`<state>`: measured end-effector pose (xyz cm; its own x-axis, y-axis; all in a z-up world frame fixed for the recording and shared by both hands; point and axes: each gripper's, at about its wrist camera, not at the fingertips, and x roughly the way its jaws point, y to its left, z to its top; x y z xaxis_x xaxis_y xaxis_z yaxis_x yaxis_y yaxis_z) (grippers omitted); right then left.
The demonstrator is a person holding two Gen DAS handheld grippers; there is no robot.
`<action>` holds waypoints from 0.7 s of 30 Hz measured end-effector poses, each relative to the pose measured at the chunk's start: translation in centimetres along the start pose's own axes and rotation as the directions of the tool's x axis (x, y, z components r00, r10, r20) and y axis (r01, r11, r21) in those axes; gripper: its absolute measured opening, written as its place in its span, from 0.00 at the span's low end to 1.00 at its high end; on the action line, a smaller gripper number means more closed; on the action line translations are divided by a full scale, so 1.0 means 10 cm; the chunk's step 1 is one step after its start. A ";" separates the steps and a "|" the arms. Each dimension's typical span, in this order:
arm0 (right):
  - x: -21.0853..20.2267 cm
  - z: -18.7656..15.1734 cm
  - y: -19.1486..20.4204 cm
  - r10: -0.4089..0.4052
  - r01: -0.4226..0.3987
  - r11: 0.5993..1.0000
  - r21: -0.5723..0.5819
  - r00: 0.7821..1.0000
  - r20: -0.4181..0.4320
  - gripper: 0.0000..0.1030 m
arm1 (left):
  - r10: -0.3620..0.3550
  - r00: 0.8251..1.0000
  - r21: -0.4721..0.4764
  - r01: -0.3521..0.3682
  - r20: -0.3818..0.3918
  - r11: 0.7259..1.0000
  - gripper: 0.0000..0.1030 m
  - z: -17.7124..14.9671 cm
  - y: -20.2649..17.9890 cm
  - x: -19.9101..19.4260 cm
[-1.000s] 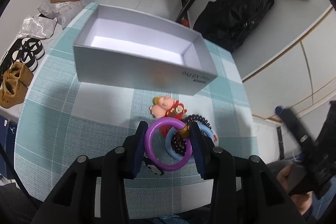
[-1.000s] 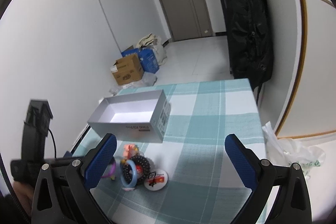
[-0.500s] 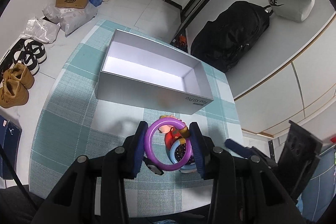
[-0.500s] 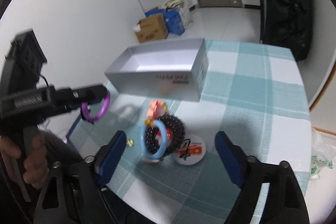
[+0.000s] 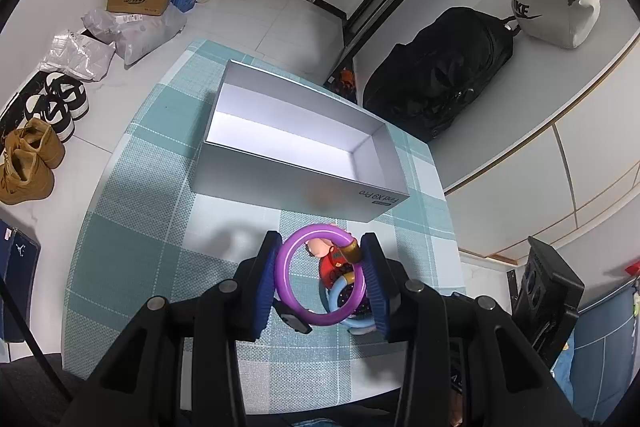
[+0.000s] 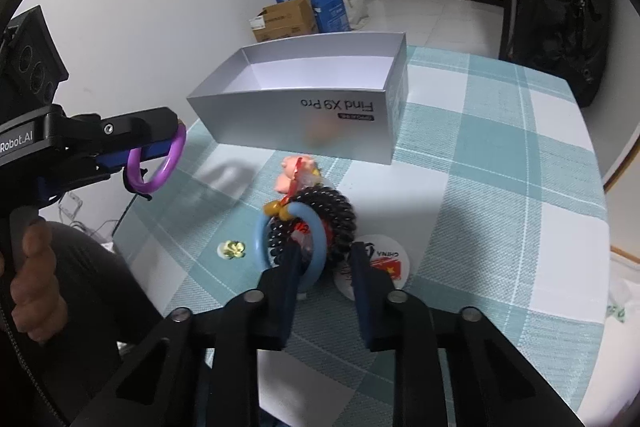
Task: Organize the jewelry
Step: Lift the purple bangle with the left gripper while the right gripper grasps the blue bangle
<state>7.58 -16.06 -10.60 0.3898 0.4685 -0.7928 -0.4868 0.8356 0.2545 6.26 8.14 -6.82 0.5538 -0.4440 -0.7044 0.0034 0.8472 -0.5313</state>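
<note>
Holding the purple bangle between its blue pads, your left tool hangs above the surface, short of the open grey box. The bangle is glossy, with a gold clasp (seen edge-on from the right wrist). Your right tool stands narrowly parted at the pile: a blue ring, a black coil tie, a pink-and-red charm and a round badge. A small yellow flower lies near the left edge. Bare checked cloth runs to the right edge.
</note>
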 end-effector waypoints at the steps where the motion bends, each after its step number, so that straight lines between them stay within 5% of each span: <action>1: -0.02 0.00 -0.01 -0.009 0.009 1.000 0.001 1.000 0.007 0.14 | -0.001 1.000 -0.001 0.001 -0.001 1.000 0.33 0.00 0.00 0.00; 21: -0.11 -0.02 -0.01 -0.029 0.029 0.999 -0.020 1.000 0.007 0.06 | 0.013 1.000 0.002 -0.013 -0.024 1.000 0.33 -0.02 -0.05 0.08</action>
<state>7.04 -16.68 -9.85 0.4097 0.4462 -0.7957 -0.4907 0.8431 0.2201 6.52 7.32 -7.18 0.5333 -0.4400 -0.7225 -0.0018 0.8535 -0.5211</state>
